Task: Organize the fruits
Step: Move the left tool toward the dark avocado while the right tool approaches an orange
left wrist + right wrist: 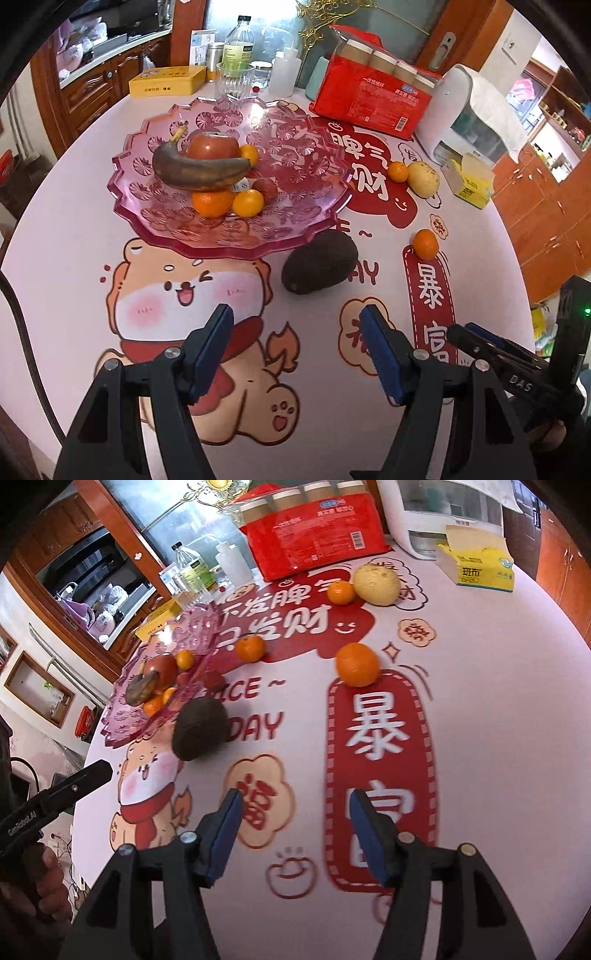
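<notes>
While both our grippers, left gripper [297, 325] and right gripper [293, 808], hover with fingers spread and holding nothing, the avocado [319, 261] sits closest on the table [74, 236], just beside the pink tray [155, 225]. So we're maybe halfway: banana [199, 170], apple and some oranges are in, while three oranges and the yellow fruit [376, 583] wait farther out. Only the right view shows the small orange [250, 648] by the tray's rim.

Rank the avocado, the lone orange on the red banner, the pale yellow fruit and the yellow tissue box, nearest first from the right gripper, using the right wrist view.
From the right gripper, jaws open and empty:
1. avocado, ahead-left, beside the pink tray.
2. lone orange, ahead, slightly right, at the banner's top.
3. pale yellow fruit, farther back, a small orange touching its left side.
4. yellow tissue box, far right corner.
</notes>
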`<state>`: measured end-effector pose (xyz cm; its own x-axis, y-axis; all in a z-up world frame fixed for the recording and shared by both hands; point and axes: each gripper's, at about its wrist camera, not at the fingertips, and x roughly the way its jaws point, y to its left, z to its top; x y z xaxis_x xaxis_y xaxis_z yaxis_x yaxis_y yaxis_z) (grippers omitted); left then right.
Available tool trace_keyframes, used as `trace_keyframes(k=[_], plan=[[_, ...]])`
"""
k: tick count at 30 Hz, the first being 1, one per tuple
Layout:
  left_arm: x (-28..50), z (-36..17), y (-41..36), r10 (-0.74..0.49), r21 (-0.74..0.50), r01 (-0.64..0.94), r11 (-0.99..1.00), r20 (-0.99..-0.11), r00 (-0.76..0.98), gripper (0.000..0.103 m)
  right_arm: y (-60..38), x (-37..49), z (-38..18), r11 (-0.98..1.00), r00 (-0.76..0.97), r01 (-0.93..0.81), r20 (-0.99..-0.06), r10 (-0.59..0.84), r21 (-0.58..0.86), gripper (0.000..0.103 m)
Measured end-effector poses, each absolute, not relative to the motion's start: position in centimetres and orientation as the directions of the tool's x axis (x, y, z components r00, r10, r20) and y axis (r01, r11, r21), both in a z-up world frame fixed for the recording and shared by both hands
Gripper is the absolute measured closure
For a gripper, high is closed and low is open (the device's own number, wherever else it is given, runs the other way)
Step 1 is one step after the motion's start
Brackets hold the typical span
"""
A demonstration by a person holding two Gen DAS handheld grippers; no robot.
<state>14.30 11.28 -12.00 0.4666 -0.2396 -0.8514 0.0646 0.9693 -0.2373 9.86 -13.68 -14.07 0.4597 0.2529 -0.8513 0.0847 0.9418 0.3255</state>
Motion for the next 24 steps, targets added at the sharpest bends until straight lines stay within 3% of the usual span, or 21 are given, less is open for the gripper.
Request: trace_keyframes(k=[4, 7, 16, 24], plan=[[15.0, -12.9, 9.7, -0.211, -0.218, 0.038, 0.975, -0.863, 0.459, 0.032, -15.8, 10.4, -14.4, 0.944, 0.444, 0.081, -0.860, 0.254, 0.320, 0.040], [15.5, -13.5, 9.0, -0.185, -0.201, 0.015, 0.979, -0.869, 0.460, 0.024, -17.1, 11.1, -14.6, 0.947, 0.434, 0.074, -0.865, 0.253, 0.314, 0.040], [18.0, -15.1, 6.7, -0.104, -0.124, -0.016, 0.992, -0.886, 0.452, 0.013, -18.9, 14.1, -15.6, 0.959, 0.420, 0.011, -0.872, 0.251, 0.282, 0.040], [20.1, -16.8, 5.2, -0.005, -0.033, -0.056, 0.998, -0.894, 0.447, 0.012, -18.8, 16.9, -16.8, 0.965, 0.432, -0.056, -0.865, 0.254, 0.255, 0.040]])
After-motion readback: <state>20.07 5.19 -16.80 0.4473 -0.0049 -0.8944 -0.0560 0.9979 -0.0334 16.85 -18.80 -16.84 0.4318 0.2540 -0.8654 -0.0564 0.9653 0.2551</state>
